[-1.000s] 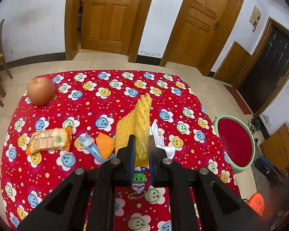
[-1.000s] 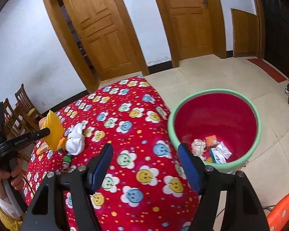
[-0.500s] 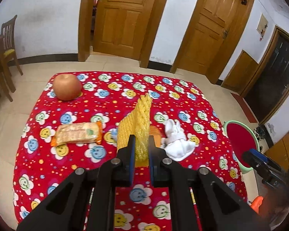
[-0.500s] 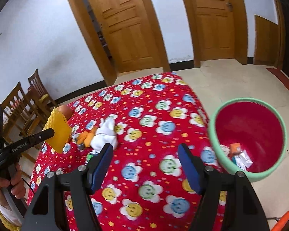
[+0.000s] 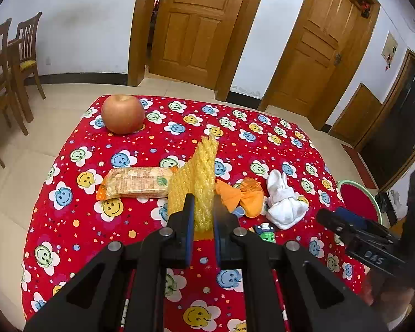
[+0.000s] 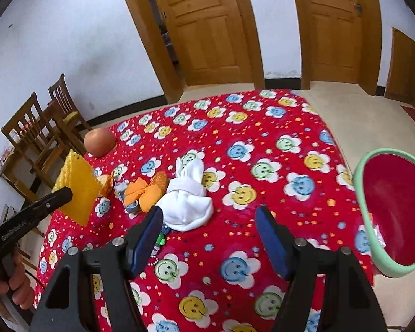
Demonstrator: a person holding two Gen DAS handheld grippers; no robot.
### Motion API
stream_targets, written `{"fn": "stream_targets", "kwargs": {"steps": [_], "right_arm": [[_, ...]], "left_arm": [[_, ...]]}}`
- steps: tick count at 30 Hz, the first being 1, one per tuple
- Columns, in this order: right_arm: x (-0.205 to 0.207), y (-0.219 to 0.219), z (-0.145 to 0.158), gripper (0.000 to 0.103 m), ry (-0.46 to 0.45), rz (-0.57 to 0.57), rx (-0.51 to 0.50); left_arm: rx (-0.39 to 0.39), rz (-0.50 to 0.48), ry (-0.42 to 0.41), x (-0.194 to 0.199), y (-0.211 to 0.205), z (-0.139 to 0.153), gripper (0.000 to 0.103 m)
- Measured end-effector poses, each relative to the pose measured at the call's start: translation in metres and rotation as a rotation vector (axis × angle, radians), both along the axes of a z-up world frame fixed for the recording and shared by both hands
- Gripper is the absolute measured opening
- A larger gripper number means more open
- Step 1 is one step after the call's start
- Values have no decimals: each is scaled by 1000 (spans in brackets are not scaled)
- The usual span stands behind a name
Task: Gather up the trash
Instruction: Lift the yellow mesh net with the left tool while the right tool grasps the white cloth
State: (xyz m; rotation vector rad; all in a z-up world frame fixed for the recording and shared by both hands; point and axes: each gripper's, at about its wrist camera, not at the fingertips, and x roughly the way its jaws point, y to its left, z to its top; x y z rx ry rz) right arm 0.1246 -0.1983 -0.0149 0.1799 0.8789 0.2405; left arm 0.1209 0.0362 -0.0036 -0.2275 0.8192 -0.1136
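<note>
A yellow foam net (image 5: 200, 177) stands upright, pinched between the closed jaws of the left gripper (image 5: 201, 213), raised above a table (image 5: 69, 221) covered in a red smiley-flower cloth. Just beyond it on the cloth lie a wrapped snack bar (image 5: 135, 181), an orange wrapper (image 5: 242, 196) and a crumpled white tissue (image 5: 283, 200), set in a row from left to right. An apple (image 5: 122, 113) sits well apart at the far left corner. The right gripper (image 6: 210, 238) hovers with jaws spread wide and holding nothing, near the tissue (image 6: 188, 196). A green-rimmed red bin (image 6: 365, 215) stands off the table's right edge, a scrap of litter inside.
</note>
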Motion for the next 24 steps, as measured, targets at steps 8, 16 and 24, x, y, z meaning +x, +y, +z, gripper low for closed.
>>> {"fn": "stream_targets", "kwargs": {"steps": [8,16,24], "right_arm": [[21,10,-21,55,45,9,-2],[25,22,-34,33,66,76,15],[11,17,-23,11,5,77,-11]], "left_arm": [[-19,-4,-5,1,2,-3,11],[-31,2,-1,1,2,-4,11],[-34,2,-3,-3,-3,-3,11]]}}
